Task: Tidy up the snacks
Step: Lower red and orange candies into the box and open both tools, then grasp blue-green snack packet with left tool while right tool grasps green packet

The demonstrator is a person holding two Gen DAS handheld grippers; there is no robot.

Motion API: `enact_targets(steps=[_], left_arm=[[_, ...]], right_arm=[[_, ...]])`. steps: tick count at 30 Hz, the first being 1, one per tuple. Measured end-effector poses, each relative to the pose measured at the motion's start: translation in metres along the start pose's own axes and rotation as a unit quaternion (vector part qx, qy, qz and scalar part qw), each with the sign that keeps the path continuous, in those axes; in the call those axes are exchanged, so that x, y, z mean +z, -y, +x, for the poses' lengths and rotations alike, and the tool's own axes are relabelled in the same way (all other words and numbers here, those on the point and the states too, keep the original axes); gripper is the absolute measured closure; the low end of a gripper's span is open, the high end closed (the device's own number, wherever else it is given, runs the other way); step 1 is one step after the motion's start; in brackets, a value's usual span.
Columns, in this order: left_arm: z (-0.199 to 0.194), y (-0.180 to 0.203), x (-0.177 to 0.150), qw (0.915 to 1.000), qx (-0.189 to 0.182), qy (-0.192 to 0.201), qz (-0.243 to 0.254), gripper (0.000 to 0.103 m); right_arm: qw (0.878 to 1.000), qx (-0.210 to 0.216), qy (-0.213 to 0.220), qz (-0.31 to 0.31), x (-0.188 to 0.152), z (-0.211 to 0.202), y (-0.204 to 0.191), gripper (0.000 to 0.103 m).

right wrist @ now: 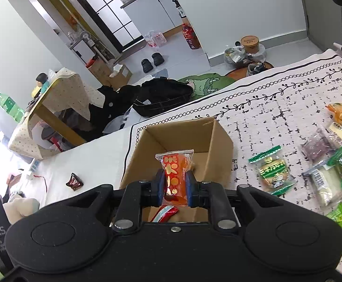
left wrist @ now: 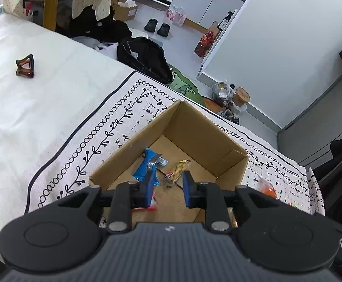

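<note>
My right gripper [right wrist: 175, 184], pinching the orange packet [right wrist: 176, 171] upright, hangs over the box [right wrist: 220, 155]; left gripper [left wrist: 168, 185] narrowly parted, empty.

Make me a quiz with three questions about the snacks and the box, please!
1. Where is the blue packet?
A. on the floor
B. in the box
C. on the plain white sheet

2. What colour is the packet in the right gripper?
A. green
B. purple
C. orange-red

3. How is the box?
A. open at the top
B. taped shut
C. squashed flat

Answers:
1 B: the blue packet lies on the box's floor, between its brown walls.
2 C: the wrapper pinched between the blue pads is orange-red with a clear edge.
3 A: both views look straight down into it, walls upright, no lid.
</note>
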State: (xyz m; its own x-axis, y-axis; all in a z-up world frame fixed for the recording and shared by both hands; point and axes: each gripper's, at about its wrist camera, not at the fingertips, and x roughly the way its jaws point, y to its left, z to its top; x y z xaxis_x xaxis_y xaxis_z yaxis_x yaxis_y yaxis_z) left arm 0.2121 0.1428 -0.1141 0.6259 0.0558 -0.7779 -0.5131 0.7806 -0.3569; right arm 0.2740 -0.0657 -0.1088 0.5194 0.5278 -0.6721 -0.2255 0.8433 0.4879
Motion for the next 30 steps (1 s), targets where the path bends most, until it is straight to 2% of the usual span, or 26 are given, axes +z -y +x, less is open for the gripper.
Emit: enact_targets(steps=[3,4,6,11,14,20,25,30], left_arm=[[0.000,-0.002,0.000,1.0000,0.001,0.001,-0.004,0.072],[0.000,-0.003,0.000,1.0000,0.002,0.003,-0.005,0.068],[-0.001,-0.003,0.000,1.0000,0.003,0.006,-0.006,0.061],[0.000,-0.001,0.000,1.0000,0.002,0.004,-0.003,0.043],[0.002,0.003,-0.002,1.0000,-0.006,0.003,-0.001,0.033],[0.001,0.010,-0.007,0.9999,-0.012,0.010,0.007,0.021],[0.002,0.018,-0.012,0.9997,-0.012,-0.001,0.021,0.015],[0.000,0.031,-0.020,0.9989,-0.022,-0.010,0.039,0.014]], right_arm=[[1.000,0.004,-0.001,0.006,0.001,0.003,-0.001,0.076],[1.000,0.001,-0.001,0.009,0.001,0.003,0.000,0.064],[1.000,-0.006,0.003,0.010,-0.001,0.002,0.003,0.054],[1.000,-0.021,0.000,0.014,-0.003,-0.004,0.014,0.054],[0.999,-0.038,0.006,0.013,-0.005,-0.011,0.021,0.047],[0.998,-0.062,0.013,0.015,-0.007,-0.025,0.038,0.034],[0.997,-0.080,0.018,0.014,-0.010,-0.040,0.052,0.022],[0.995,-0.095,0.021,0.019,-0.014,-0.054,0.072,0.018]])
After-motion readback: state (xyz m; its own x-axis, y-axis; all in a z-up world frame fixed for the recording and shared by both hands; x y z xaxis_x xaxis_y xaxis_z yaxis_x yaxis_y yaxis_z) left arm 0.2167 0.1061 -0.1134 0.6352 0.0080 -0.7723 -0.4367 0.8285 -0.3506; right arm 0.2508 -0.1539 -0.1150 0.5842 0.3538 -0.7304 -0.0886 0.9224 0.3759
